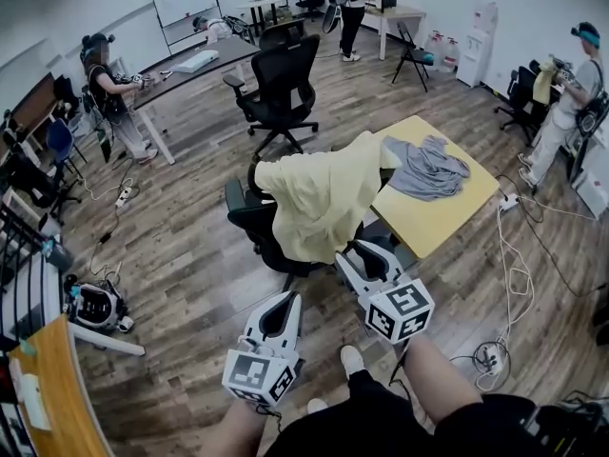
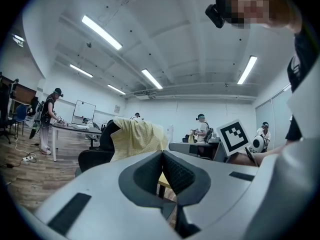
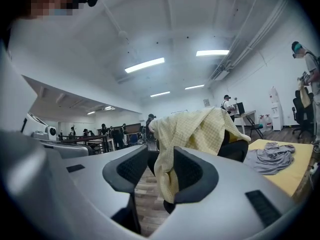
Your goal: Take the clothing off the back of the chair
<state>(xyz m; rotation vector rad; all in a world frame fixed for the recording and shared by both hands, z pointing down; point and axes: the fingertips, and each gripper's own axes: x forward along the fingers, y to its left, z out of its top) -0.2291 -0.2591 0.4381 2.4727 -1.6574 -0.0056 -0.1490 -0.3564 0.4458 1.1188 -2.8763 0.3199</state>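
A pale yellow garment (image 1: 324,198) with a fine check is draped over the back of a black office chair (image 1: 249,219); the backrest is almost wholly covered; the cloth is hung in loose folds toward six o'clock, with one part stretched out toward two o'clock; the chair's seat and armrest are left showing at the garment's nine o'clock; the chair is stood upright.

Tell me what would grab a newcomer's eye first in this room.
A pale yellow garment is draped over the back of a black office chair, mid-floor. To its right in the head view, a grey garment lies crumpled on a yellow table. Nearest the camera, the left gripper and right gripper face the chair, the right one's jaws apart near the yellow hem.
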